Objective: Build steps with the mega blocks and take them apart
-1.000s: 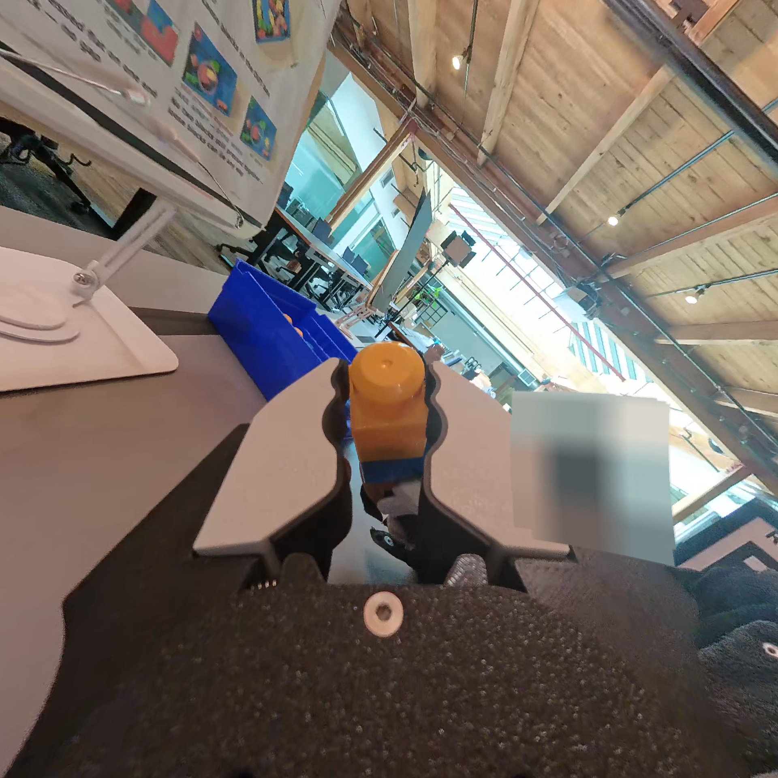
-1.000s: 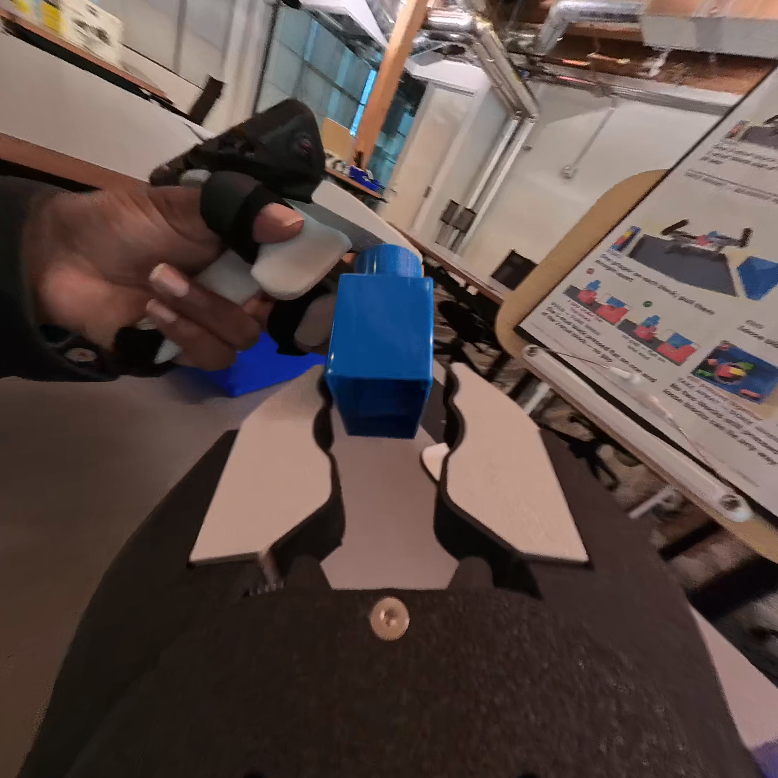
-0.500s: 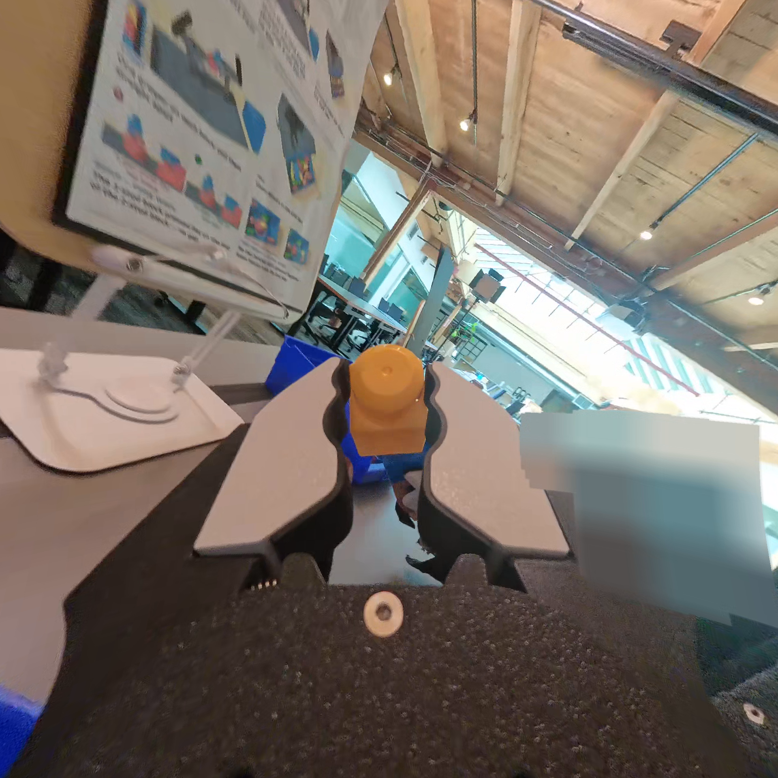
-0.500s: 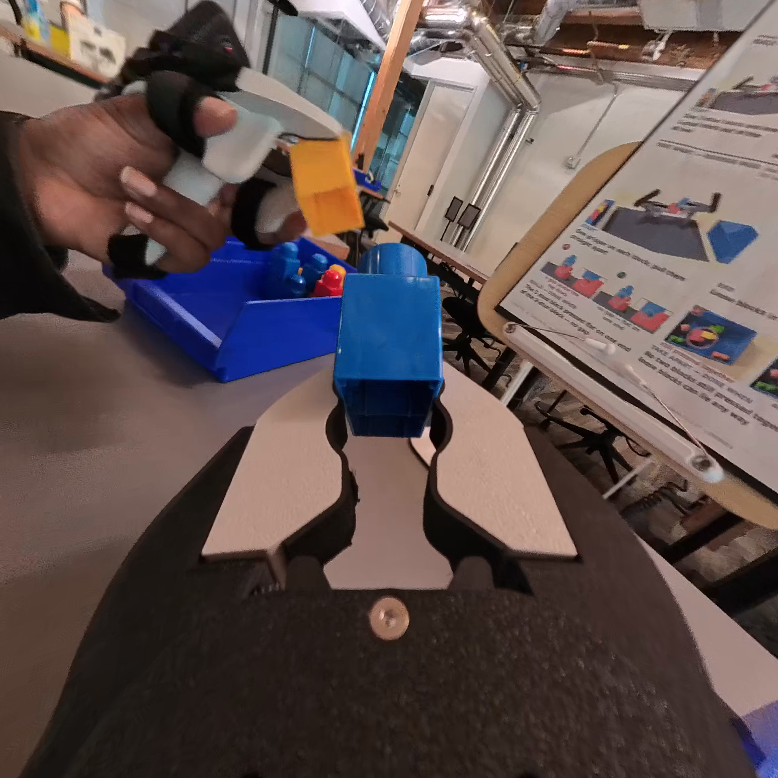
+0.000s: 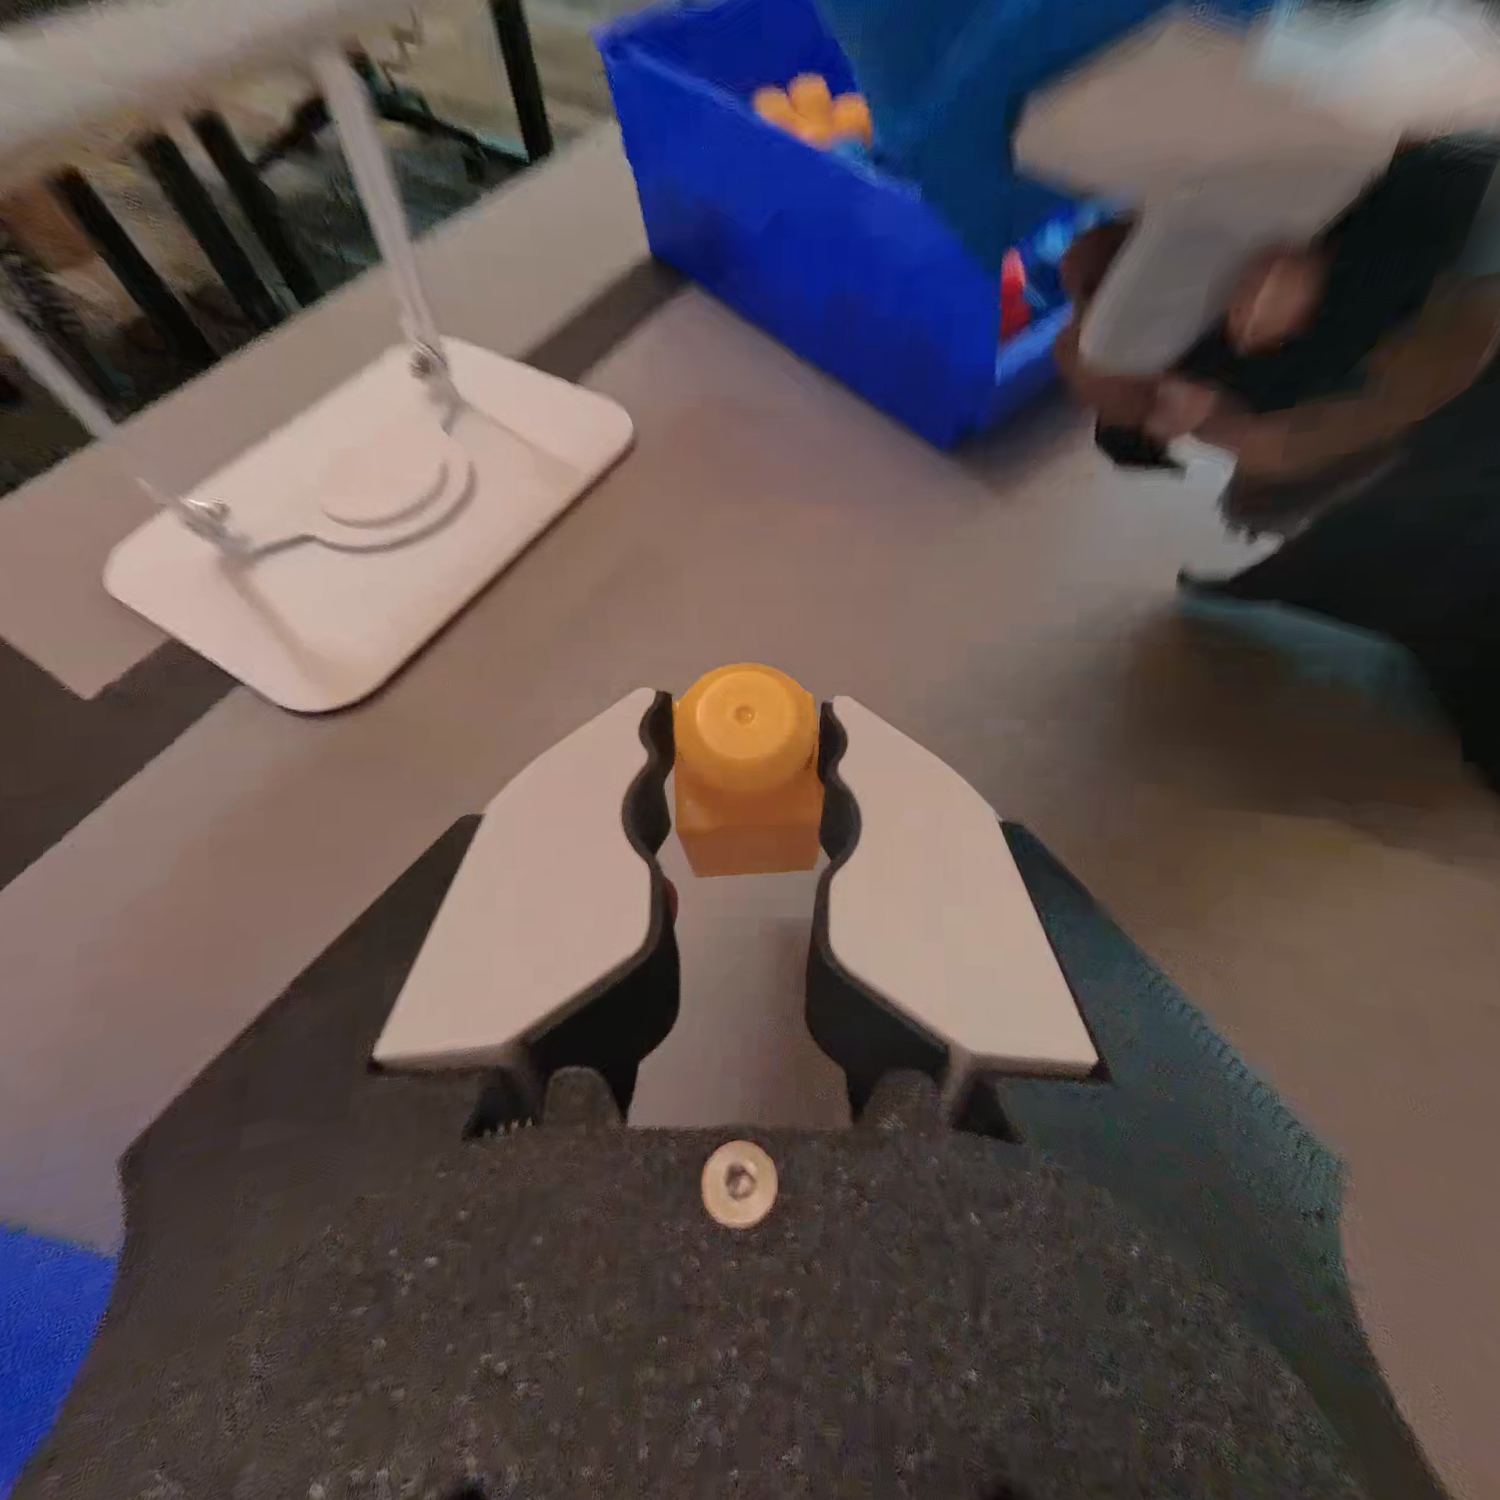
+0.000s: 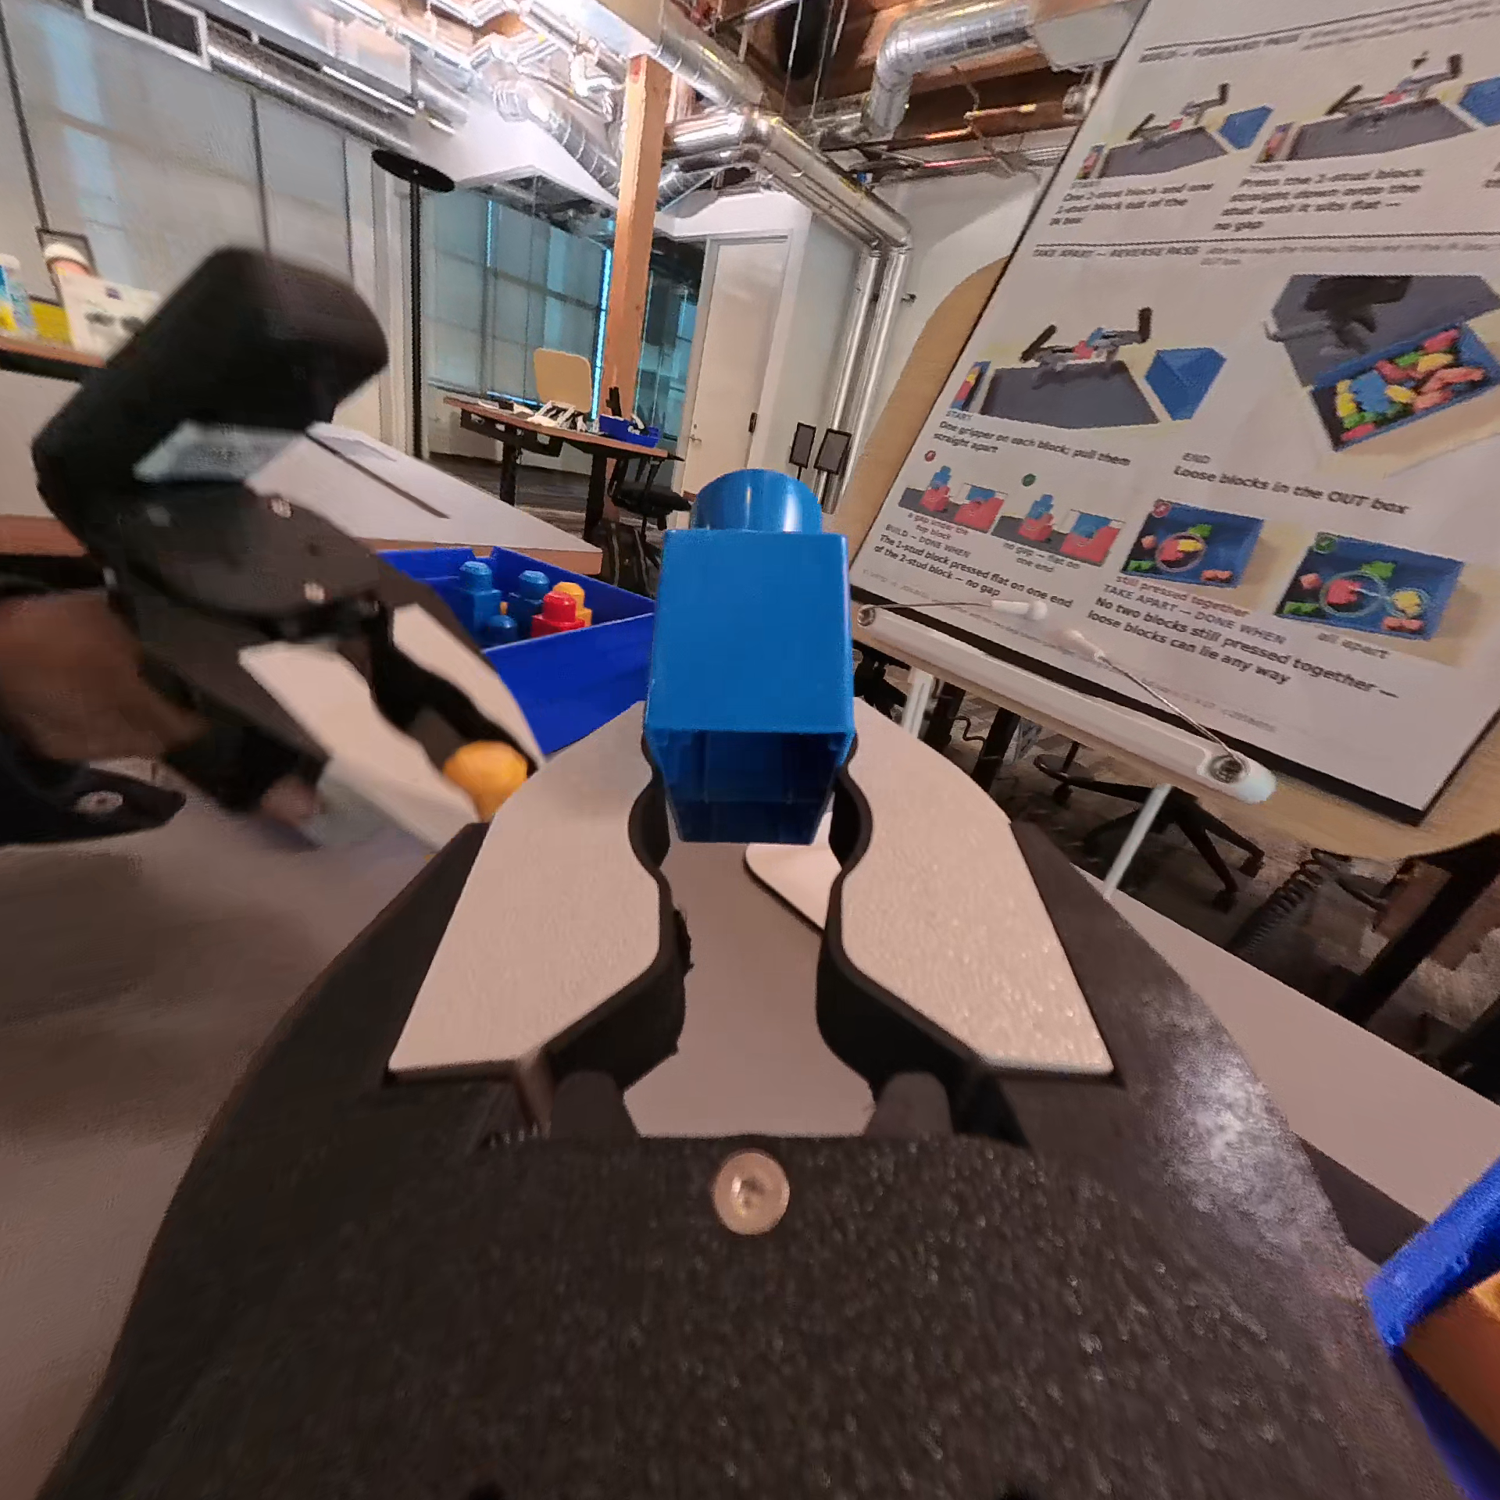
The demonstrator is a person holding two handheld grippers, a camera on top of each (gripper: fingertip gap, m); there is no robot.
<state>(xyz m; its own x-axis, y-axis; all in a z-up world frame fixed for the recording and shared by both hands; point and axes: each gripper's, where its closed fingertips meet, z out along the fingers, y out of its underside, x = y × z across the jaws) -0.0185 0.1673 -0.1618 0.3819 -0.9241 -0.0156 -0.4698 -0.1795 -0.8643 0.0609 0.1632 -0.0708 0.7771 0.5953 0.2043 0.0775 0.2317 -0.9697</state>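
Held stock: two single-stud blocks, one per gripper.

My left gripper (image 5: 743, 779) clamps an orange block (image 5: 745, 791) above the grey table (image 5: 812, 568); my right gripper (image 6: 751, 799) clamps a blue block (image 6: 751, 649), stud forward, table's far-edge blue bin (image 6: 568, 674) behind.

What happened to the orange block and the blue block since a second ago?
They were pulled apart. The left gripper swung its orange block away from the blue block and tipped down toward the grey table. Both grippers stay shut on their blocks; the blue bin has not moved.
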